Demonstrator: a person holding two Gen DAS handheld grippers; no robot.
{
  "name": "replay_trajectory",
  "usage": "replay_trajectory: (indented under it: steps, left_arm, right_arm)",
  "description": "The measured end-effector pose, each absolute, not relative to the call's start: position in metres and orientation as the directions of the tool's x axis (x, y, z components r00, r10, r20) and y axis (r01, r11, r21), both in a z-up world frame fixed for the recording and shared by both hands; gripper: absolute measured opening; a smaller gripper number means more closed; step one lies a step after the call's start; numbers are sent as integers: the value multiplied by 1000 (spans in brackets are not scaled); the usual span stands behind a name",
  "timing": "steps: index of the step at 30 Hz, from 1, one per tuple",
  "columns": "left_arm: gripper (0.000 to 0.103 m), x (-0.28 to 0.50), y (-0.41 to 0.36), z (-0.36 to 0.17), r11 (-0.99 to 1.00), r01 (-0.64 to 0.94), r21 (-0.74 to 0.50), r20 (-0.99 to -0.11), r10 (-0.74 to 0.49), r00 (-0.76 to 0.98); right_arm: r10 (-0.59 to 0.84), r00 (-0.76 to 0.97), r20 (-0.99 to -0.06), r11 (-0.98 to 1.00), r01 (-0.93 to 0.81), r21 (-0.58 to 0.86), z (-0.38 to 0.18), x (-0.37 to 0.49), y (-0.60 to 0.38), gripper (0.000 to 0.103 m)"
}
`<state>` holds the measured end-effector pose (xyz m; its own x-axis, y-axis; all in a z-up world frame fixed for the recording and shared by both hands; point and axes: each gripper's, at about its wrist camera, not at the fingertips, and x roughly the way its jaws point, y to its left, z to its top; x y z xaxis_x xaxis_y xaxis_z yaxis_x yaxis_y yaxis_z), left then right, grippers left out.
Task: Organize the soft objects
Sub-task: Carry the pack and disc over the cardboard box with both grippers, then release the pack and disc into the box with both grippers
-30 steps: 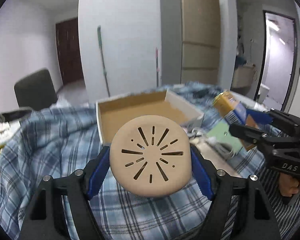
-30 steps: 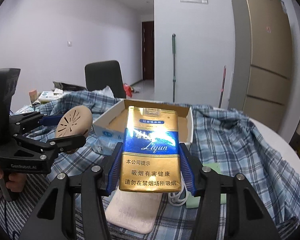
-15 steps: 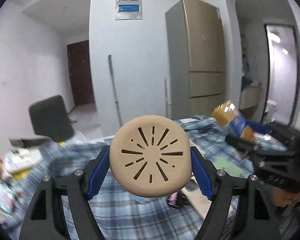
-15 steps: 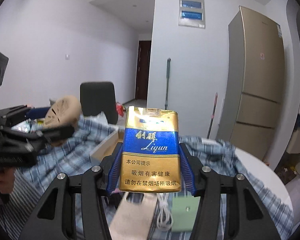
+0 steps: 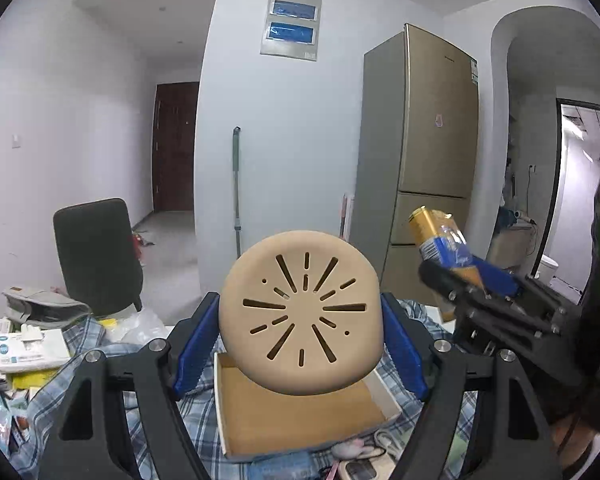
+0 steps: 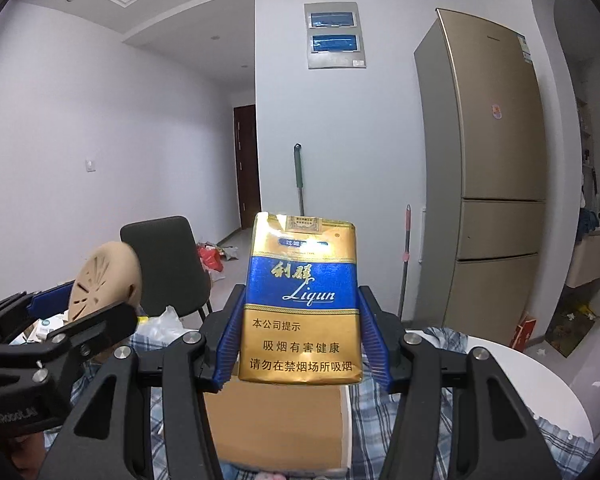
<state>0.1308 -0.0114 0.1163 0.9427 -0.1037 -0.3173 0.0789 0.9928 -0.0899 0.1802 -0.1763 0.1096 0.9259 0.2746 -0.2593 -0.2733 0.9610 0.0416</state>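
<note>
Left claw [image 5: 300, 344] clamped on tan slotted pad [image 5: 300, 316]; right claw [image 6: 300, 344] clamped on cigarette pack [image 6: 302, 304]. Both held above open cardboard box [image 5: 300, 416] on counter. Risks: soft pack crushing, pad slipping, claws colliding over box.

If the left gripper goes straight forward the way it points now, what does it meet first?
Probably nothing near: the left gripper, holding the tan slotted disc, points above the cardboard box toward the far wall; depth is unclear.

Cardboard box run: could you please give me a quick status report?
Left tool shut on tan slotted pad. Right tool shut on Liqun pack. Both held above open cardboard box on plaid cloth. Nothing blocking the box.
</note>
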Motion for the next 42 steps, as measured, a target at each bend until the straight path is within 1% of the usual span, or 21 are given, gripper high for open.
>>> replay_trajectory:
  steps: [2, 5, 9, 12, 15, 17, 19, 22, 27, 31, 33, 36, 37, 42]
  left_arm:
    - [79, 143, -9, 116, 995, 58, -80, -314, -80, 946]
    - [79, 160, -2, 109, 994, 55, -91, -340, -83, 937]
    - [80, 181, 13, 88, 996, 27, -87, -403, -60, 913]
    - [80, 203, 21, 71, 993, 26, -115, -485, -79, 871]
    - [80, 220, 22, 53, 996, 2, -92, -559, -53, 828]
    - [80, 230, 25, 38, 997, -6, -83, -612, -47, 790]
    - [80, 235, 25, 25, 996, -5, -88, -642, -53, 765]
    - [80, 246, 26, 10, 996, -6, -91, -675, -57, 736]
    - [81, 259, 16, -12, 996, 17, -84, -736, -74, 673]
    - [81, 261, 3, -25, 998, 31, -61, -761, -66, 645]
    - [81, 261, 2, -28, 998, 31, -58, -766, -64, 640]
    - [84, 259, 3, -28, 999, 28, -44, -753, -52, 656]
    - [85, 258, 3, -27, 999, 26, -45, -747, -51, 663]
    - [85, 256, 5, -22, 998, 19, -55, -731, -53, 680]
  right_arm:
    - [270, 925, -267, 962, -269, 43, 102, 187, -175, 52]
    - [266, 915, -303, 964, -263, 52, 83, 197, -174, 53]
    - [257, 884, -391, 966, -251, 67, 52, 218, -174, 53]
    - [262, 853, -451, 962, -269, 50, 32, 231, -168, 53]
    - [270, 815, -512, 952, -305, 17, 9, 240, -159, 53]
    - [288, 775, -563, 947, -318, 46, -8, 247, -159, 53]
    - [304, 737, -604, 940, -333, 66, -22, 255, -159, 53]
    - [282, 723, -631, 941, -336, 36, -35, 259, -153, 53]
    - [284, 661, -695, 935, -353, 46, -51, 265, -147, 54]
    - [273, 651, -709, 937, -347, 42, -60, 265, -146, 54]
    - [262, 661, -703, 942, -333, 38, -61, 266, -148, 57]
    - [260, 663, -702, 945, -325, 43, -61, 268, -150, 61]
    - [256, 664, -702, 946, -320, 42, -62, 268, -150, 65]
    - [250, 671, -698, 948, -316, 36, -59, 267, -149, 66]
